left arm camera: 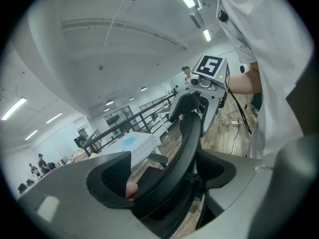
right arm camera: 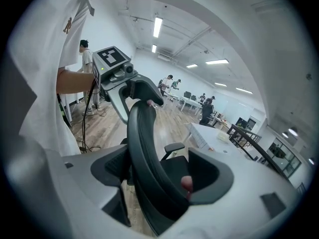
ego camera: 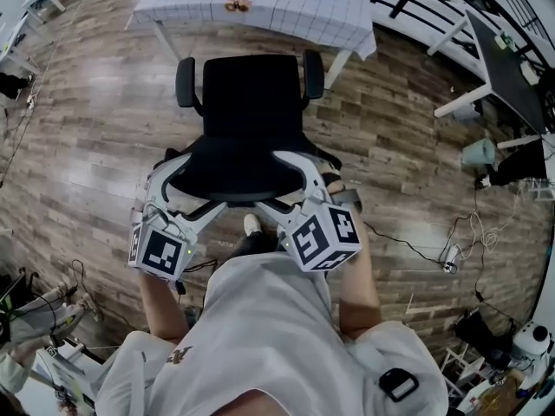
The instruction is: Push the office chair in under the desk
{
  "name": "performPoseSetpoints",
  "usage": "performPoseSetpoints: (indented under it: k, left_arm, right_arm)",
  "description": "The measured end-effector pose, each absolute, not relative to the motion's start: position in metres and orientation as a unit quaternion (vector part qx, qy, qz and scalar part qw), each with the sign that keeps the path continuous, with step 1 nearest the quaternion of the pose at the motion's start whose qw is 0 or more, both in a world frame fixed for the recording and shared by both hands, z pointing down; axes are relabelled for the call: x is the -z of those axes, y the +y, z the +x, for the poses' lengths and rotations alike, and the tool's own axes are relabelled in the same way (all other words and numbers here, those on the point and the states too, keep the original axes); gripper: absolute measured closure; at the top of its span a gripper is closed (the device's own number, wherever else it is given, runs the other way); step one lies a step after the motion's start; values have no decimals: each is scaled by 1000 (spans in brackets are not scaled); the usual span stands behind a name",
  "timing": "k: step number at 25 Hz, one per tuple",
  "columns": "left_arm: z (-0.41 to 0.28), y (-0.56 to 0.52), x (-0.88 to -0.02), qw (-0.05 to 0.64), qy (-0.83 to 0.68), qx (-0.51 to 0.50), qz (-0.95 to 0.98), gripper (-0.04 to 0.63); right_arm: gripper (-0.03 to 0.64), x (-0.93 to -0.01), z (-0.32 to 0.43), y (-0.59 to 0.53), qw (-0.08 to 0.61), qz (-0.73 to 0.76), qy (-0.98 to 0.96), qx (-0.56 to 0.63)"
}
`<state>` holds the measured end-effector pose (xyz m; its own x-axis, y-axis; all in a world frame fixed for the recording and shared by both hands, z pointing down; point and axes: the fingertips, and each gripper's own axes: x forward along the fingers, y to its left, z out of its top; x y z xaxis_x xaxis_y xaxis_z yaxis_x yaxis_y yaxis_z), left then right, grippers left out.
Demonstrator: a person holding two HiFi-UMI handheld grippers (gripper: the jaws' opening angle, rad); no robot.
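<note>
A black office chair (ego camera: pixel 251 94) stands on the wood floor, its seat facing a desk (ego camera: pixel 260 16) covered with a white gridded cloth. Its backrest (ego camera: pixel 238 167) is nearest me. My left gripper (ego camera: pixel 178 193) clasps the backrest's top edge at the left, and my right gripper (ego camera: pixel 299 189) clasps it at the right. In the left gripper view the backrest (left arm camera: pixel 187 143) fills the gap of the left gripper (left arm camera: pixel 172 176), touching both pads. In the right gripper view the backrest (right arm camera: pixel 142 133) likewise runs between the pads of the right gripper (right arm camera: pixel 159 176).
The chair's armrests (ego camera: pixel 186 81) (ego camera: pixel 313 72) stand just short of the desk's front edge. Small items (ego camera: pixel 237 5) lie on the cloth. Cables and a power strip (ego camera: pixel 451 254) lie on the floor at the right. Another dark-topped table (ego camera: pixel 507 76) stands at the far right.
</note>
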<state>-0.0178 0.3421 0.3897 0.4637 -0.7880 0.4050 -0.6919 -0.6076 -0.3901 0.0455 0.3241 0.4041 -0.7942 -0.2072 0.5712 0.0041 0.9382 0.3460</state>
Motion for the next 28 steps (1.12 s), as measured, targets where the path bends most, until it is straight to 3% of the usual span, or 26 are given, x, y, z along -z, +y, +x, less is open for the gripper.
performPoseSetpoints:
  k: [28]
  left_arm:
    - [-49,286,-392,82,423,281,-858,178]
  right_arm:
    - [256,-411,15,271,353,55,-925,131]
